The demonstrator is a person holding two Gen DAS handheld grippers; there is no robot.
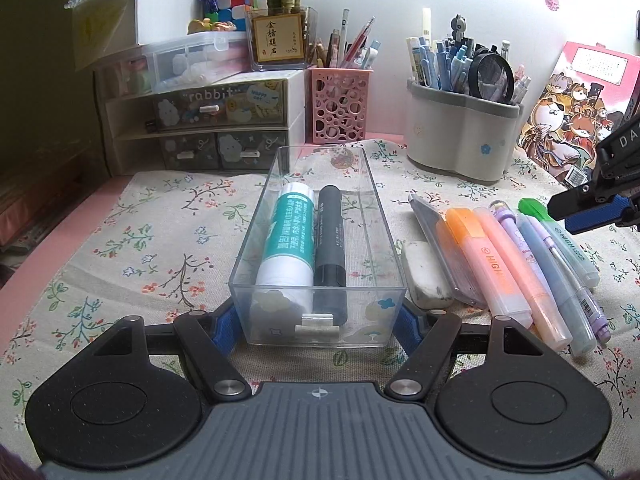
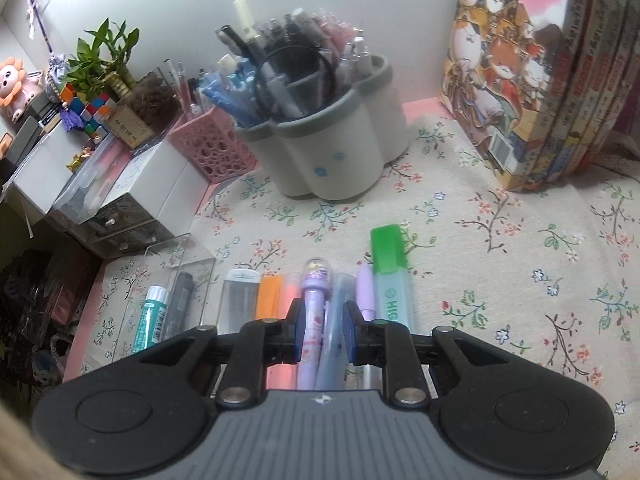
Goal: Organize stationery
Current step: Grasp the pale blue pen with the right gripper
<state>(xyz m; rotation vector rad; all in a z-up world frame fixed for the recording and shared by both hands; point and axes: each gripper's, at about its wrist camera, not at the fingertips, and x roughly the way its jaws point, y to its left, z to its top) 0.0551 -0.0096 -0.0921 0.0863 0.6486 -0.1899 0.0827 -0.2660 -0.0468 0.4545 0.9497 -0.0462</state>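
A clear plastic drawer tray (image 1: pixel 380 220) lies on the floral cloth with a teal-and-white glue stick (image 1: pixel 288 236) and a dark marker (image 1: pixel 330 240) inside. My left gripper (image 1: pixel 318 322) is shut on the tray's near end, its blue pads against both side walls. To the right lie an eraser (image 1: pixel 426 276), a grey case (image 1: pixel 444 248), and several highlighters and pens. My right gripper (image 2: pixel 322 336) hovers over that row, partly open, its jaws on either side of a purple pen (image 2: pixel 314 312) and a pale blue pen (image 2: pixel 338 320). A green-capped highlighter (image 2: pixel 390 276) lies just right.
A grey flower-shaped pen holder (image 1: pixel 460 132) and a pink lattice pen cup (image 1: pixel 340 104) stand at the back. A small drawer unit (image 1: pixel 200 128) stands back left with boxes and a plant on top. Books (image 2: pixel 560 80) stand at the right.
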